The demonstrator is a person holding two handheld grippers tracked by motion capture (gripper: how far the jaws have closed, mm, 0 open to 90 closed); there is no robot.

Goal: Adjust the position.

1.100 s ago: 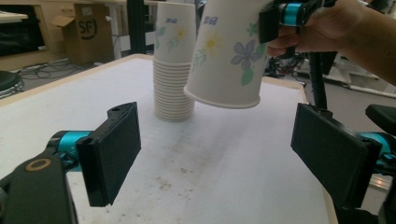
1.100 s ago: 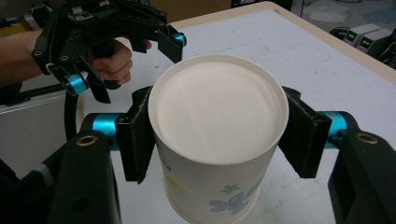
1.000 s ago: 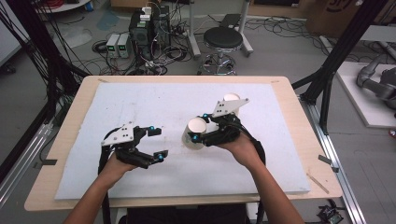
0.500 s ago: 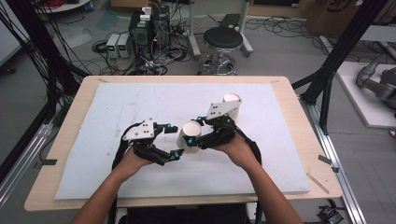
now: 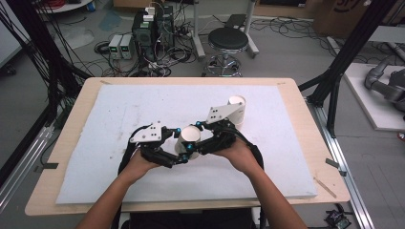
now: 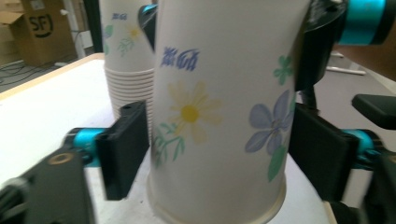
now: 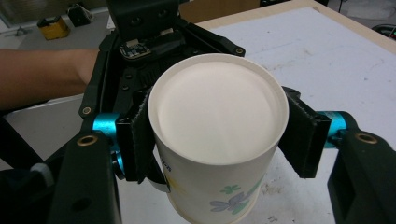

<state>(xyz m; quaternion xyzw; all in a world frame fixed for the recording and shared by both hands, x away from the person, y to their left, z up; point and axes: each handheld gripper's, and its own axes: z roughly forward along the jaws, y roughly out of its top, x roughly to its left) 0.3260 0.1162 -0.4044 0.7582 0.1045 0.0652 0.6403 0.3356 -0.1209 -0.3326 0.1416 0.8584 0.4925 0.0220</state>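
Observation:
A flowered paper cup (image 5: 191, 137) stands upside down, its flat white base (image 7: 217, 109) facing up. My right gripper (image 5: 194, 136) is shut on it near the base, one pad on each side (image 7: 133, 140). My left gripper (image 5: 180, 145) comes in from the left and straddles the cup's lower half (image 6: 219, 121). Its jaws are open: the right pad (image 6: 322, 156) lies against the wall and the left pad (image 6: 126, 149) stands a sliver off. A stack of the same cups (image 5: 236, 109), also inverted, stands behind (image 6: 126, 60).
Both hands work over a white mat (image 5: 119, 109) on a wooden table (image 5: 71, 114). The cup stack is just beyond the right gripper. On the floor beyond the table sit a stool (image 5: 229, 40), electronics boxes (image 5: 150, 28) and cables.
My left gripper has swung right from the mat's left-centre and closed in around the cup. The right gripper has brought the cup slightly left and nearer, away from the stack.

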